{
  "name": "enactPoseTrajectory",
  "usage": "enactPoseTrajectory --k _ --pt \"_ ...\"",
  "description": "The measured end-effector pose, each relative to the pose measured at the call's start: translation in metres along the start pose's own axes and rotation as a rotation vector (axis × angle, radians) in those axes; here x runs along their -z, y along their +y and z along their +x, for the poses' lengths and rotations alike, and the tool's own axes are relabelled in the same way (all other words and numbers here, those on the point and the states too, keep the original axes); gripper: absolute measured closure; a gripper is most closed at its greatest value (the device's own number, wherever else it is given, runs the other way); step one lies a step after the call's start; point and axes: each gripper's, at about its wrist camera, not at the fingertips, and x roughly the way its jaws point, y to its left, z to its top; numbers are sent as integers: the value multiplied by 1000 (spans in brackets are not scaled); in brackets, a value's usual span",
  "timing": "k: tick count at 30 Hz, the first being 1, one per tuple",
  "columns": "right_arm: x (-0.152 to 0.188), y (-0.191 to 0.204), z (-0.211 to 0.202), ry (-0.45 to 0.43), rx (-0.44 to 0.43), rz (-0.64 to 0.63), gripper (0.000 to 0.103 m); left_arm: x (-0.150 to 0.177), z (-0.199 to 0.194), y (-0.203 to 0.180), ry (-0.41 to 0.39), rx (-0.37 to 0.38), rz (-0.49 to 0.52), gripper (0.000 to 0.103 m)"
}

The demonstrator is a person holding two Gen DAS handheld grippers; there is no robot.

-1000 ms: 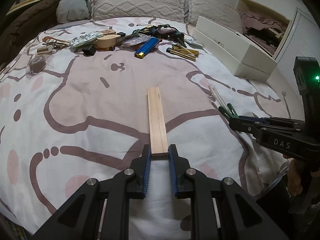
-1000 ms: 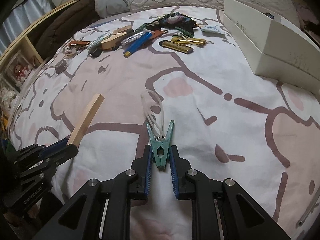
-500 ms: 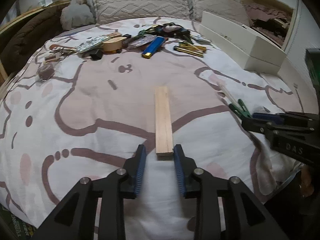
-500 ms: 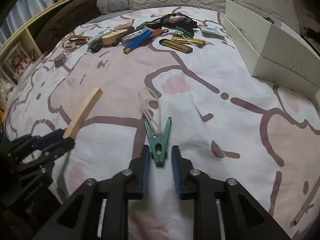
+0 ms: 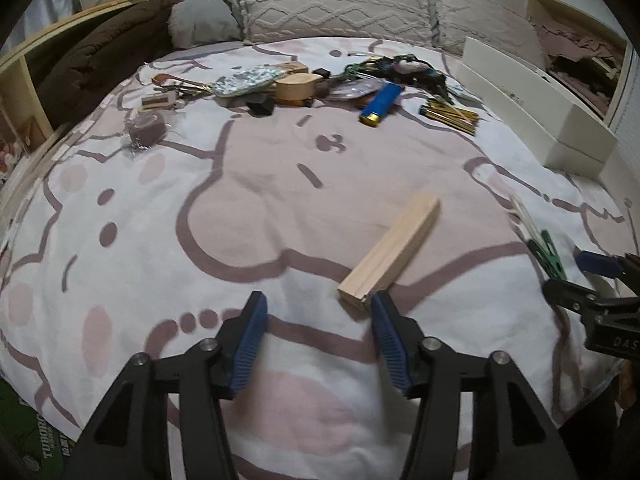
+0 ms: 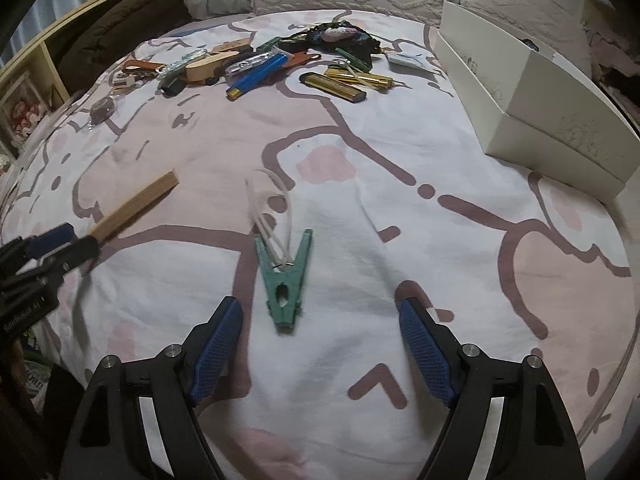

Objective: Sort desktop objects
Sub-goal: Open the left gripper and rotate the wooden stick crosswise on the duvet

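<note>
Left wrist view: my left tool (image 5: 316, 328) opens off the wooden stick (image 5: 390, 254); my right tool (image 6: 320, 344) opens around the green clip (image 6: 286, 276); the far pile (image 5: 320, 84) remains unsorted.

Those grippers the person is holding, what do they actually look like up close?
Both look alike. The left gripper and right gripper are black angular plastic frames with triangular cutouts and silver screws at the joints. Each finger ends in a blue ribbed pad. White lettering marks the side of each body. No cables show.

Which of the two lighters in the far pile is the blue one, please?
The blue lighter lies left of the dark, gold-sided one in the right wrist view, nearer the wooden pieces; it alone has a bright blue body.
</note>
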Motion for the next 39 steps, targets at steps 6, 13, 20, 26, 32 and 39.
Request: enactPoseTrajectory --k 6,13,20,26,32,39 --pt "0 -8 1 5 46 -9 22 -10 7 10 -7 -79 4 32" --pt "-2 -25 5 13 67 21 22 -14 14 15 16 -86 0 32" --pt "-8 -38 9 4 93 49 22 -13 16 11 26 -70 1 32" --pt "-13 -42 12 -1 111 46 19 -17 20 16 29 -82 -13 32" --pt "-16 -46 13 -1 123 43 18 -23 25 23 28 -108 -14 32" --pt "-17 -52 14 5 128 50 18 -30 32 28 25 -128 -13 32"
